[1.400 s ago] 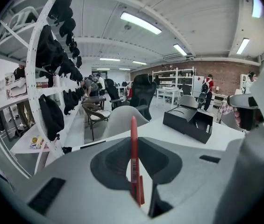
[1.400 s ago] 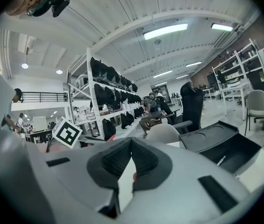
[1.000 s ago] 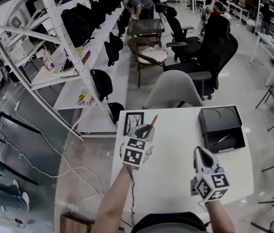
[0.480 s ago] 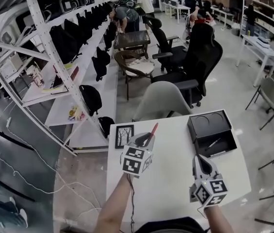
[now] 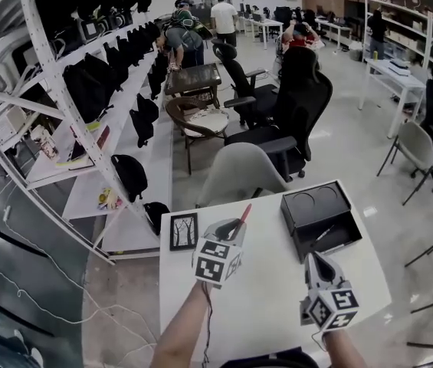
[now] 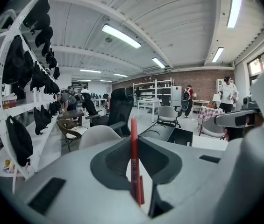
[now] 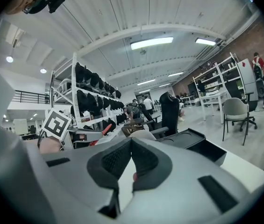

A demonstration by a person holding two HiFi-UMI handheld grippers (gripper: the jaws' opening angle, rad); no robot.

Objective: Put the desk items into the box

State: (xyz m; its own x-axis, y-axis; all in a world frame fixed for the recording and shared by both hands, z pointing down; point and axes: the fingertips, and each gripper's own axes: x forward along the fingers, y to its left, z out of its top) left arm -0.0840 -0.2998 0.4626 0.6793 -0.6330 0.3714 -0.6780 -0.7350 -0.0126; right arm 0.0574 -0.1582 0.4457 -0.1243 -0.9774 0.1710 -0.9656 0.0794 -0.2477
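Note:
A red pen (image 5: 241,213) stands up between the jaws of my left gripper (image 5: 234,225), which is shut on it above the middle of the white table (image 5: 270,297). In the left gripper view the red pen (image 6: 133,157) is pinched upright at the left gripper (image 6: 135,139). The open black box (image 5: 319,221) sits at the table's far right, with a dark pen (image 5: 325,233) lying in its tray. My right gripper (image 5: 313,257) hovers near the front right, shut with nothing in it, and in its own view the right gripper (image 7: 131,141) points toward the box (image 7: 195,143).
A small framed picture (image 5: 183,231) lies at the table's far left corner. A grey chair (image 5: 239,176) stands just behind the table. White shelving with black bags (image 5: 86,90) runs along the left; office chairs and people are farther back.
The head view has tilted up and shifted, so the table sits lower and more to the left. Both grippers keep their places; the left one still holds the red pen.

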